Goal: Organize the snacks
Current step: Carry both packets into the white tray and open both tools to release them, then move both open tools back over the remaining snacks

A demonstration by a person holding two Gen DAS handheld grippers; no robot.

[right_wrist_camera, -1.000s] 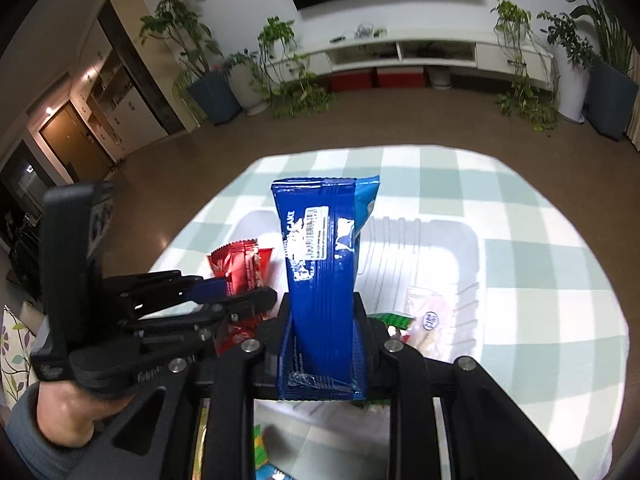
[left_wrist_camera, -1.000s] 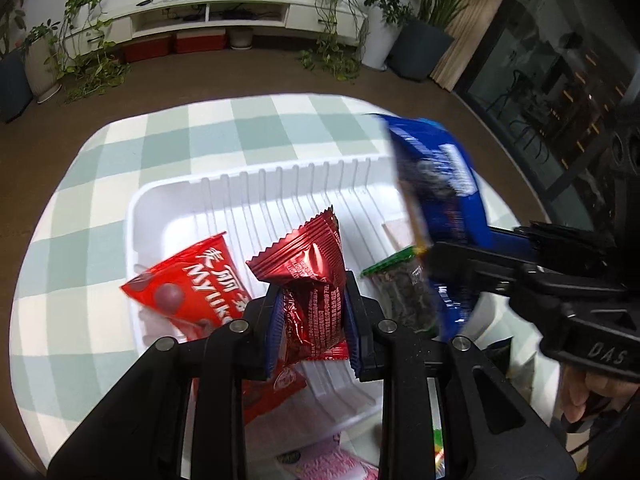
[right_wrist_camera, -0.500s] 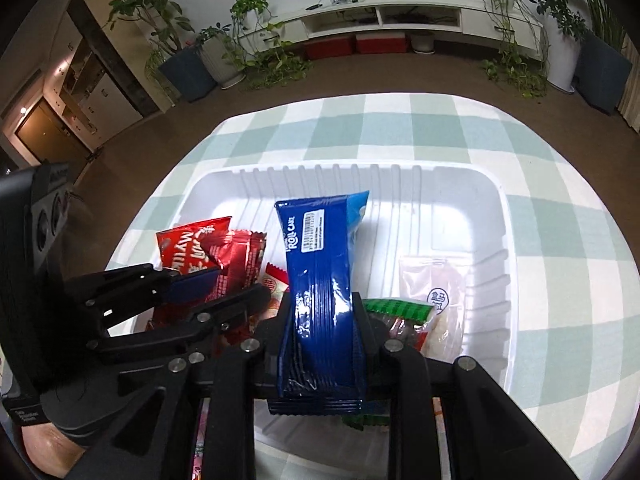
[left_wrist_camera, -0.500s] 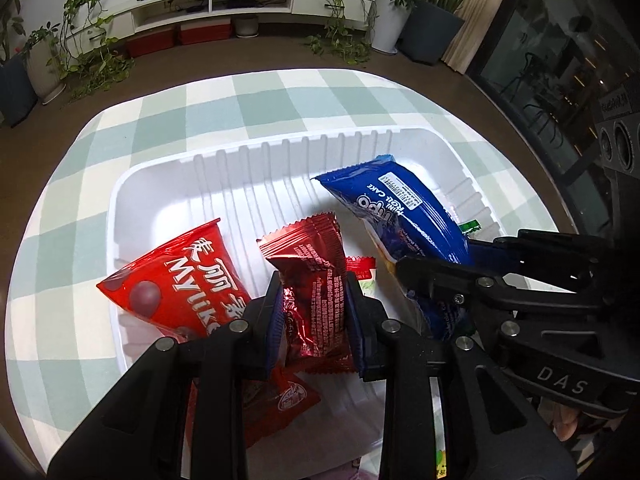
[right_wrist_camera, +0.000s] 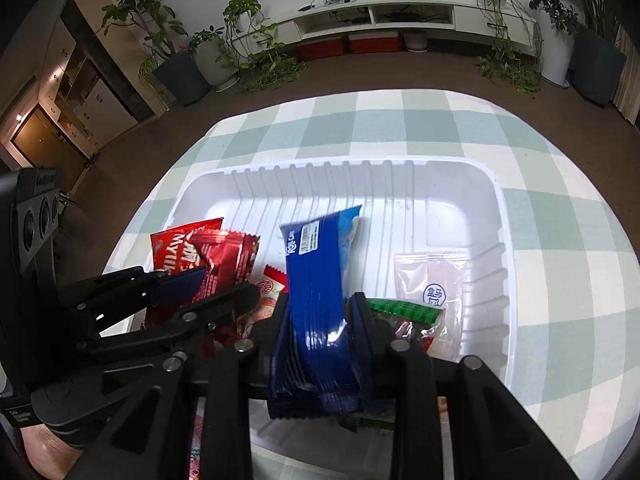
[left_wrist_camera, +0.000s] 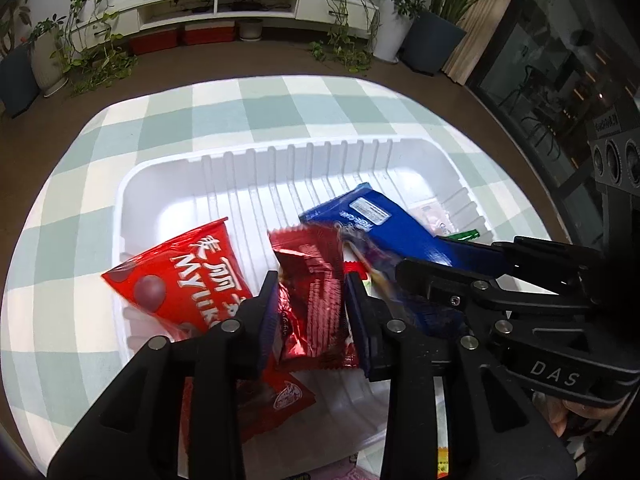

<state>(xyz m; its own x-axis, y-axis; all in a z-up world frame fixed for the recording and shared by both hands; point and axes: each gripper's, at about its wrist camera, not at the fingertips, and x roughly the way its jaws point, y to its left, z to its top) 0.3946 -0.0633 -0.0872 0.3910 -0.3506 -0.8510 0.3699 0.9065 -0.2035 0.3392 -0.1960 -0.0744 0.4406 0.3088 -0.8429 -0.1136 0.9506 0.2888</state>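
A white ribbed tray (left_wrist_camera: 168,184) (right_wrist_camera: 440,172) sits on the checked tablecloth. My left gripper (left_wrist_camera: 310,292) is shut on a dark red foil snack pack (left_wrist_camera: 312,280) over the tray's near part; it also shows in the right wrist view (right_wrist_camera: 228,260). My right gripper (right_wrist_camera: 320,320) is shut on a blue roll-cake pack (right_wrist_camera: 316,264), held low over the tray's middle; it also shows in the left wrist view (left_wrist_camera: 384,224). A red Mylikes bag (left_wrist_camera: 180,272) lies in the tray at left.
A clear pink-tinted packet (right_wrist_camera: 432,280) and a green-topped packet (right_wrist_camera: 404,312) lie in the tray's right part. A small red sweet (right_wrist_camera: 272,284) lies between the grippers. More wrappers lie at the table's near edge (left_wrist_camera: 280,396). Plants and a TV shelf stand beyond.
Both grippers have lowered into the tray with their packs. The blue pack has tilted down toward the tray floor; the red foil pack has sunk next to the Mylikes bag.
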